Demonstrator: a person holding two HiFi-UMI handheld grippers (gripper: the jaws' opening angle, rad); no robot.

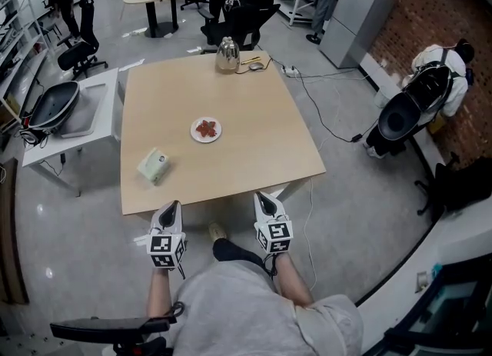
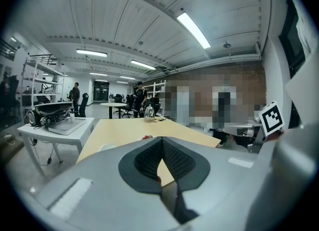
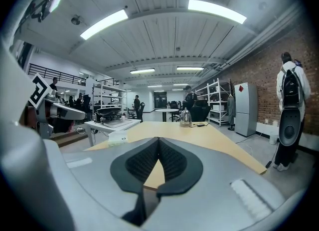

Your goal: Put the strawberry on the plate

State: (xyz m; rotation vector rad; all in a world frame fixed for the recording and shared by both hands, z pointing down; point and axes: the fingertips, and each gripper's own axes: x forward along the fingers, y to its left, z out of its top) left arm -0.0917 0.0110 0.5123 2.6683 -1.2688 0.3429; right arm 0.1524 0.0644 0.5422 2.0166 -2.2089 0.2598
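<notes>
Red on white was the detail that mattered. The strawberry (image 1: pixel 205 128) lay on the plate (image 1: pixel 217 136) near the middle of the pale wooden table (image 1: pixel 261 154). It was well ahead of both sets of fingertips, roughly between the two lines along which they pointed.

The left gripper (image 1: pixel 172 207) and the right gripper (image 1: pixel 264 197) were held side by side at the table's near edge, tips aimed across the top. Each gripper view showed its jaws brought together, with the ribbed black pads meeting at the tips and nothing caught between them. Only tabletop showed through the small wedge below the meeting point.

A pale green packet (image 1: pixel 154 165) sat a little ahead and to the left of the left fingertips. A metal kettle (image 1: pixel 227 54) stood far beyond the plate at the opposite edge.

Judging from how things lay, the task looked done: the fruit was on the plate and both grippers were empty and clear of it. Nothing seemed left to do beyond keeping the hands back.

As for the strawberry's heading, the red patch was too small to read properly. It looked slightly broader across than deep from the head view, and it may have been more than one piece. I could not tell its long axis or which way its tip pointed.
</notes>
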